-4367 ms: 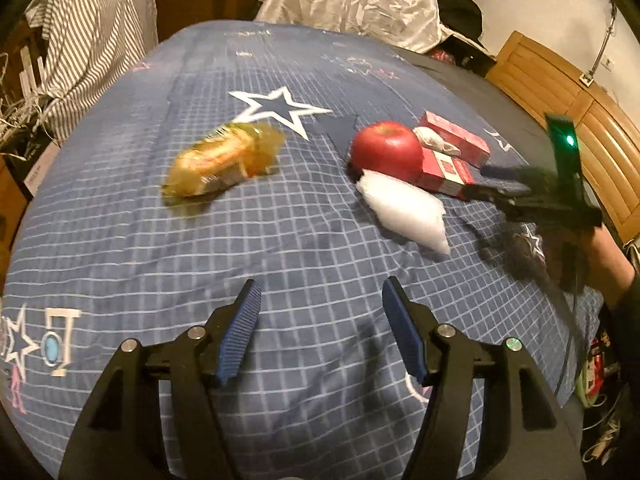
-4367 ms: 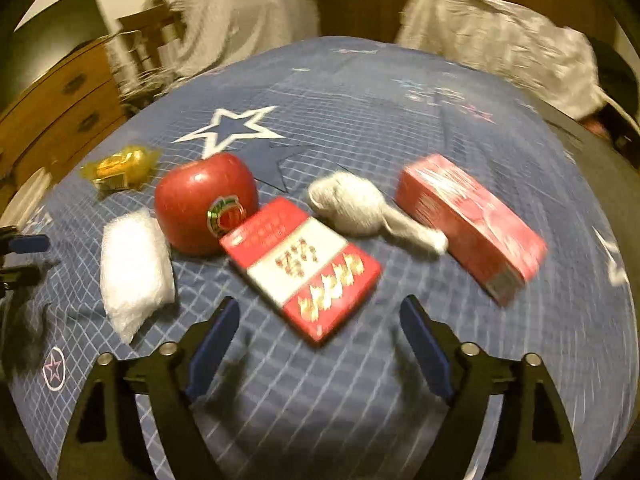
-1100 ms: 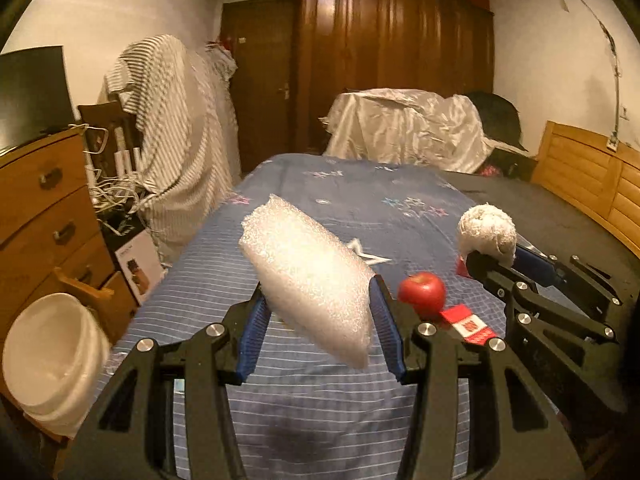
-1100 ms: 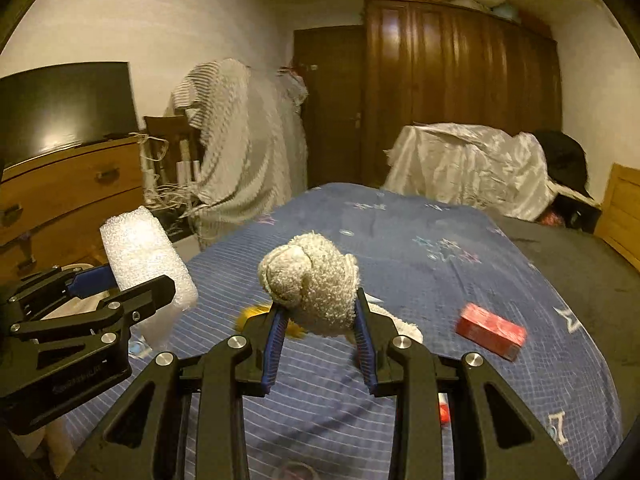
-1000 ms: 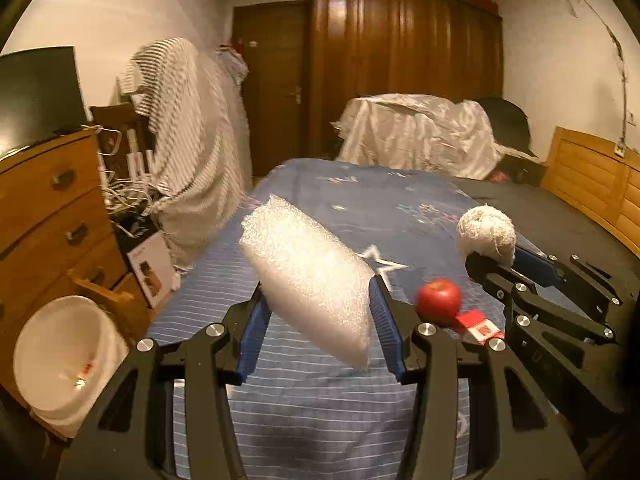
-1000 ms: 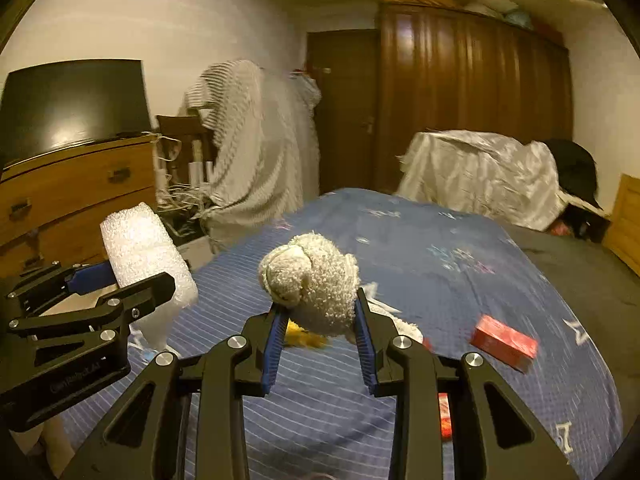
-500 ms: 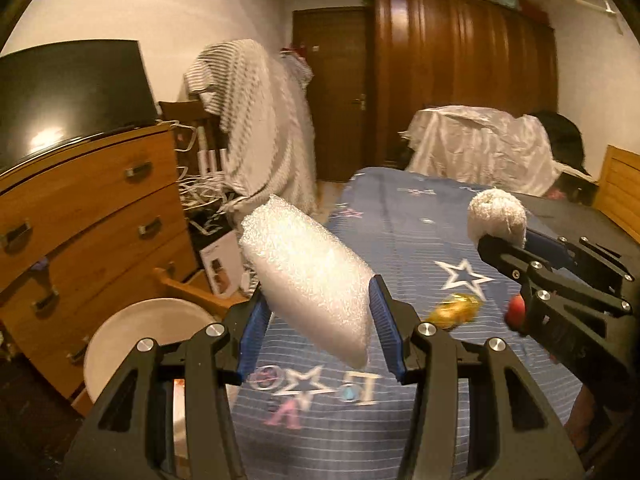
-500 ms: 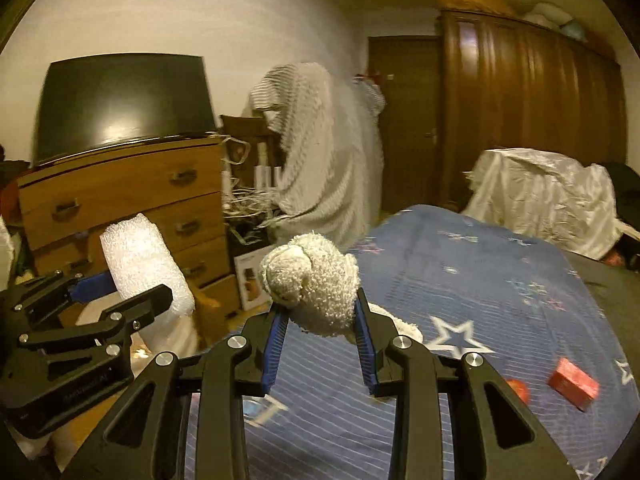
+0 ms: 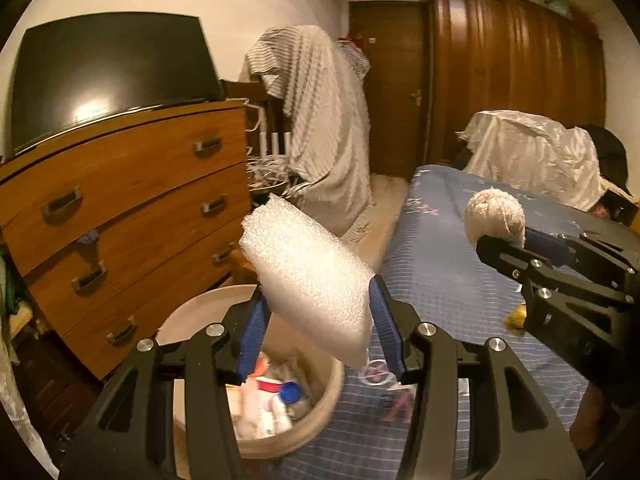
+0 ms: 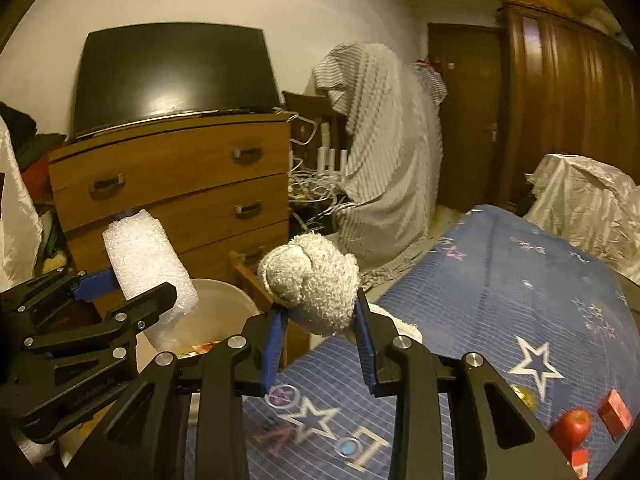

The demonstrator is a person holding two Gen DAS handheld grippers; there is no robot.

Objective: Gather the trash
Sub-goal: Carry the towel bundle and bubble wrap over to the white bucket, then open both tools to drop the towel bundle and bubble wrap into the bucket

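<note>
A large wooden dresser (image 9: 132,208) is seen at the left, and the bed (image 9: 472,292) with its blue star cover fills the right. Between them, on the floor, a round cream bin (image 9: 316,412) is placed, already partly filled with rubbish.

A risk is judged for the release. The foam roll (image 9: 308,280) is long and light, and it is held tilted above the near rim of the bin; if it is let go too early, it may strike the rim and fall on the floor or on the bed edge. The crumpled white wad (image 10: 310,280) is seen over the bed corner, beside the bin and not above it, so it would be dropped on the cover if released here.

The left gripper (image 9: 320,332) is partly closed, and the foam roll is pressed between its blue pads. The right gripper (image 10: 320,344) is closed more narrowly, and the wad is squeezed at its lower part, with most of it standing above the fingers.
</note>
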